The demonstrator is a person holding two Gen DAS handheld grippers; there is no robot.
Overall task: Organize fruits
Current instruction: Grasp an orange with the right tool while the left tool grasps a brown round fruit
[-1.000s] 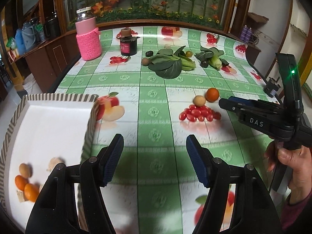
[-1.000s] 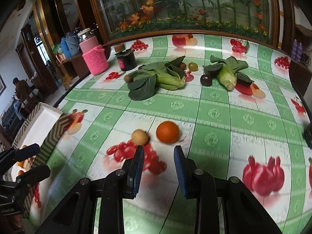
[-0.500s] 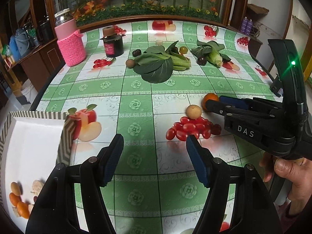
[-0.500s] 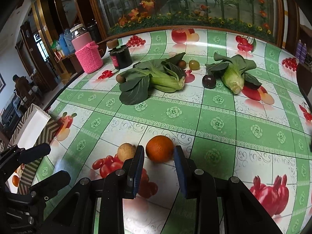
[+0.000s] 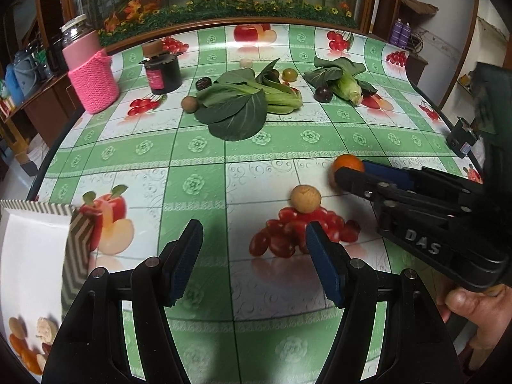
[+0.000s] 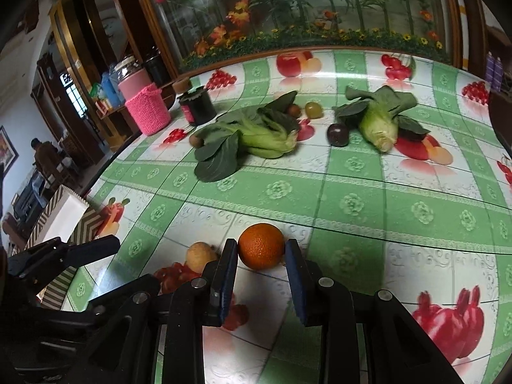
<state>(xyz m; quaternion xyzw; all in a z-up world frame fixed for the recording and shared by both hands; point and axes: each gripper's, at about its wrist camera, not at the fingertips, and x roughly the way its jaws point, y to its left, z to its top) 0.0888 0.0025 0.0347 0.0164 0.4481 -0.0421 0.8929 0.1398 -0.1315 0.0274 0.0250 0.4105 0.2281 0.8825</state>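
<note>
Closer now to the orange (image 6: 261, 245) than a second ago, with the right tongs (image 6: 260, 275) straddling it on the table (image 6: 352, 188), blue pads just beside its flanks, no squeeze visible, nothing lifted; left tongs (image 5: 254, 256) half open and empty, nearer the tan fruit (image 5: 305, 199); could nudge the round orange into a roll if one pad lands first; could crowd the tan fruit alongside; striped box (image 5: 76, 233) waiting at the left.
</note>
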